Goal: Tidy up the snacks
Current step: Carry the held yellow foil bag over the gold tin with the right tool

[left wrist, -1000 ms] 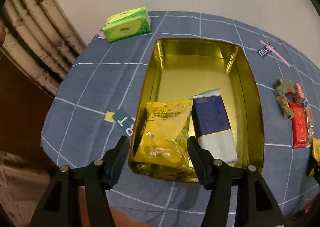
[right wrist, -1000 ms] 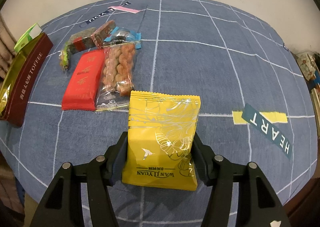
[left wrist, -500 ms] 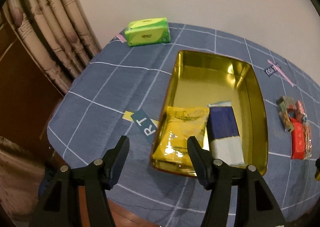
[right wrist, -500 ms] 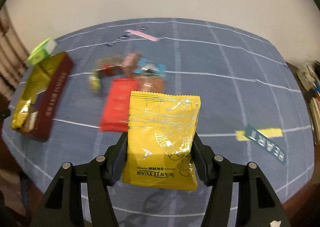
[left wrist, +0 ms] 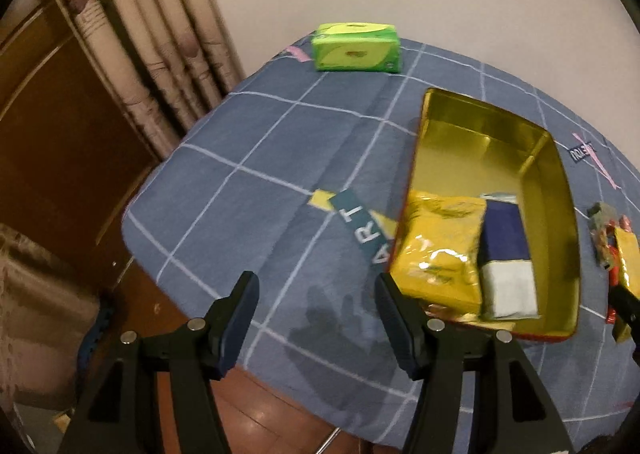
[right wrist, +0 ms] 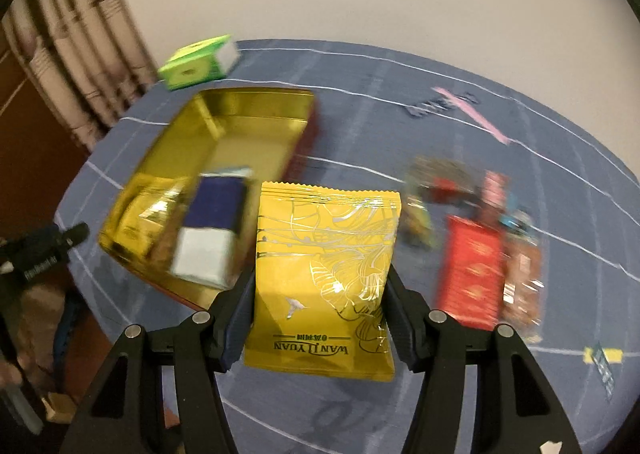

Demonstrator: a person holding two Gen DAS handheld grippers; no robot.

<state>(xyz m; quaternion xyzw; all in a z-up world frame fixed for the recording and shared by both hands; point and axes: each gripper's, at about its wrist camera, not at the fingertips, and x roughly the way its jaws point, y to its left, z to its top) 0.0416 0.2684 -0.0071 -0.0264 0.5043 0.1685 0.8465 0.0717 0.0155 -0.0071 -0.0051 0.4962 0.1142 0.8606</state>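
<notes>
My right gripper [right wrist: 320, 294] is shut on a yellow snack packet [right wrist: 324, 274] and holds it in the air above the blue tablecloth, just right of the gold tin [right wrist: 256, 125]. The tin [left wrist: 552, 189] holds a yellow packet [left wrist: 440, 254] and a navy-and-white packet [left wrist: 506, 262] at its near end. My left gripper [left wrist: 316, 294] stands open and empty over the tablecloth, left of the tin's near corner. Loose snacks lie right of the tin: a red packet [right wrist: 472, 278], a bag of nuts [right wrist: 522, 286] and several small wrapped sweets [right wrist: 436, 177].
A green tissue box [left wrist: 356, 47] sits at the far edge of the round table. Curtains [left wrist: 132, 33] and a wooden door stand left of it. The table's near edge drops to a wood floor below my left gripper. The other gripper's dark tip [right wrist: 72, 236] shows at left.
My right gripper has lifted the yellow packet off the cloth and carried it left toward the tin. My left gripper has drawn left, away from over the tin's near end.
</notes>
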